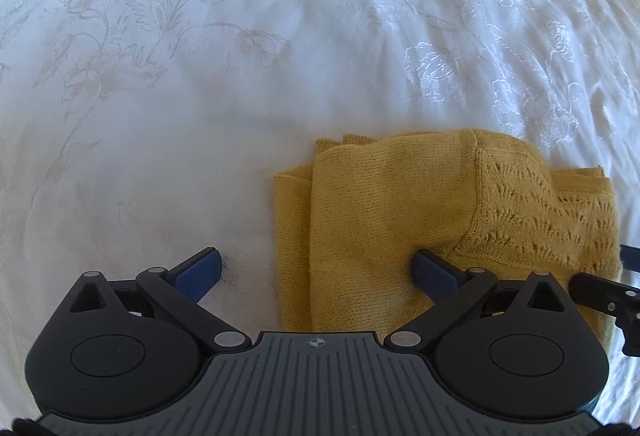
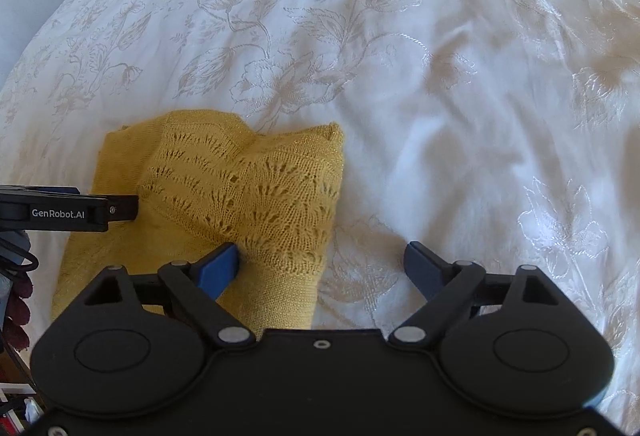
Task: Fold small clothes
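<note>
A small mustard-yellow knitted garment (image 1: 400,204) lies folded into a compact stack on the white bedspread; part of it has an openwork lace pattern (image 2: 260,188). My left gripper (image 1: 316,268) is open wide over the garment's left edge: one blue pad rests on the knit, the other on the bedspread. My right gripper (image 2: 322,262) is open too, straddling the garment's right edge (image 2: 328,220), its left pad on the lace knit and its right pad over bare sheet. Neither pair of pads presses on the cloth. The right gripper's finger (image 1: 600,292) shows at the left wrist view's right edge.
The white bedspread (image 1: 200,116) with a pale floral pattern stretches all around, wrinkled toward the far right (image 2: 500,116). The left gripper's arm (image 2: 68,212) crosses the right wrist view's left edge. Dark clutter (image 2: 16,308) sits beyond the bed edge at lower left.
</note>
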